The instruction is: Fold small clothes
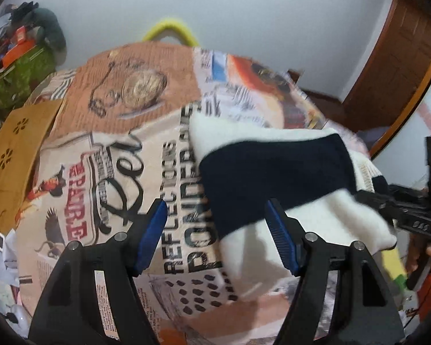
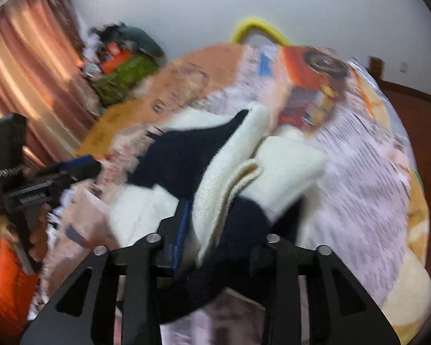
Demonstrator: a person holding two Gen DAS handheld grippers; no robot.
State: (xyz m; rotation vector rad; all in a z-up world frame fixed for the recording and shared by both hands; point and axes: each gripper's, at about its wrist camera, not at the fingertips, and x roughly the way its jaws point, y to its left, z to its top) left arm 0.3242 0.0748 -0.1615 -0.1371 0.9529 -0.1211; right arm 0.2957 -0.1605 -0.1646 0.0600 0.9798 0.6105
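Covering the table, a newsprint cloth (image 1: 123,149); left fingers (image 1: 215,238) released, right fingers (image 2: 215,230) grasping sweater (image 2: 186,155).

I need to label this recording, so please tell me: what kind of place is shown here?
Most likely a room in a home, perhaps a bedroom. A printed blanket covers the soft work surface, a pink curtain hangs at one side, and a cluttered pile of belongings sits by the white wall.

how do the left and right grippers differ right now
The left gripper stands open with nothing between its blue pads; the right gripper is shut on the cream and navy sweater. The left gripper hangs over the printed cloth, beside the sweater; the right gripper is buried in its folds. Both are black.
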